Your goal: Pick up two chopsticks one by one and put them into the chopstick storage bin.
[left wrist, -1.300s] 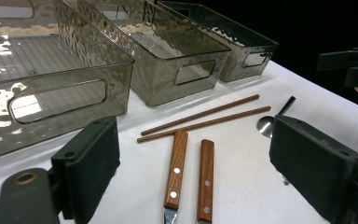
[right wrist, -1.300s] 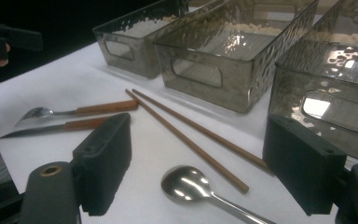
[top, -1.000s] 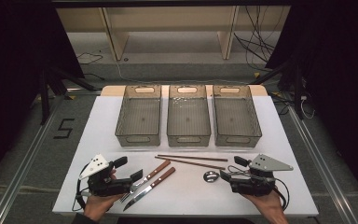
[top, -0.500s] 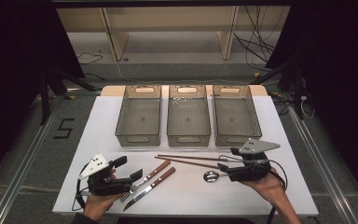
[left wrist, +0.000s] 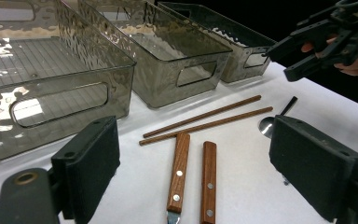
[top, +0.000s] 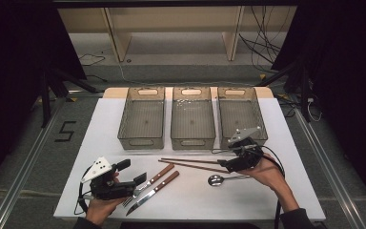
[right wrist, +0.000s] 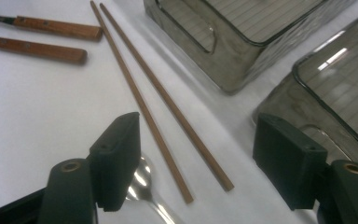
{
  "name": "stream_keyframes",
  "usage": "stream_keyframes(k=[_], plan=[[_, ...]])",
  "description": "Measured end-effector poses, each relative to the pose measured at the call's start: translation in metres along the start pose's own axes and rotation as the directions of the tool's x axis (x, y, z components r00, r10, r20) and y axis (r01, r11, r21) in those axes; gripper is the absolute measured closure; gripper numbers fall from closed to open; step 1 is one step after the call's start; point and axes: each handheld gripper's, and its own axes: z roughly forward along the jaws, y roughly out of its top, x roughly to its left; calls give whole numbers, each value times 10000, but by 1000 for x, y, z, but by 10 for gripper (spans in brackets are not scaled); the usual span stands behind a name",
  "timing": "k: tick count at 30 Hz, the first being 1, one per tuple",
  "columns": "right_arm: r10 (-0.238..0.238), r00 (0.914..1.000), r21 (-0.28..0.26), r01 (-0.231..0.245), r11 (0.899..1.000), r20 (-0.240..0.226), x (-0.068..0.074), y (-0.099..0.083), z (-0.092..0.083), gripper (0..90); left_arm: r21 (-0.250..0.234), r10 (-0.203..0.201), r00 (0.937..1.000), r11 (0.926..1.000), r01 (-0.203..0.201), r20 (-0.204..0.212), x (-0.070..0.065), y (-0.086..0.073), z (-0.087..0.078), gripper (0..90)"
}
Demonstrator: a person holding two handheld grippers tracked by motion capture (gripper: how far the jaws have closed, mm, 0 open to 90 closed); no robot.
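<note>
Two brown chopsticks (top: pixel 195 163) lie side by side on the white table (top: pixel 95 143), in front of three smoky plastic bins. My right gripper (top: pixel 226 164) hovers at their right ends, just above a metal spoon (top: pixel 215 180). Its jaws have just been closing but still stand wide, and the chopsticks' tips (right wrist: pixel 205 168) lie below the gap, untouched. A wooden-handled fork (top: pixel 159 174) and knife (top: pixel 155 188) lie left of centre. My left gripper (top: pixel 132 171) rests open beside their metal ends, its jaws (left wrist: pixel 200 144) framing the two handles (left wrist: pixel 179 170) without touching them.
The left bin (top: pixel 142 118), the middle bin (top: pixel 193 117) and the right bin (top: pixel 240 114) stand in a row across the back of the table. The right gripper (left wrist: pixel 326 37) hangs close to the right bin's front wall (right wrist: pixel 326 88). Cables trail off the table's right side.
The right hand has carried its gripper forward and left from the table's front right to the chopsticks' right ends, over the spoon. The left gripper has stayed put.
</note>
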Motion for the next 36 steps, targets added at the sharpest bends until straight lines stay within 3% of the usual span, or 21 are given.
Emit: stream_keyframes(k=[7,11,16,22,30,32,36], plan=[[-651,9975,1088,676,9918,-265,-5,14,21,393,10,-5,10000,10000,5,11,0,0,0,156],[-807,9957,1810,878,9796,-463,-8,21,33,417,13,16,10000,10000,-16,18,0,0,0,156],[-1203,9907,2222,1315,9661,-632,-8,28,47,461,2,16,10000,10000,-16,36,0,0,0,156],[-1720,9817,2911,1885,9380,-814,-5,32,61,520,15,24,10000,10000,-24,49,0,0,0,156],[-2253,9679,3320,2499,9096,-1115,1,37,76,615,4,43,10000,10000,-43,64,0,0,0,156],[-2521,9597,3546,2803,8920,-1246,1,38,80,636,-12,36,10000,10000,-36,54,0,0,0,156],[-2536,9586,3801,2843,8802,-1298,3,40,86,677,-17,41,10000,10000,-41,54,0,0,0,156]])
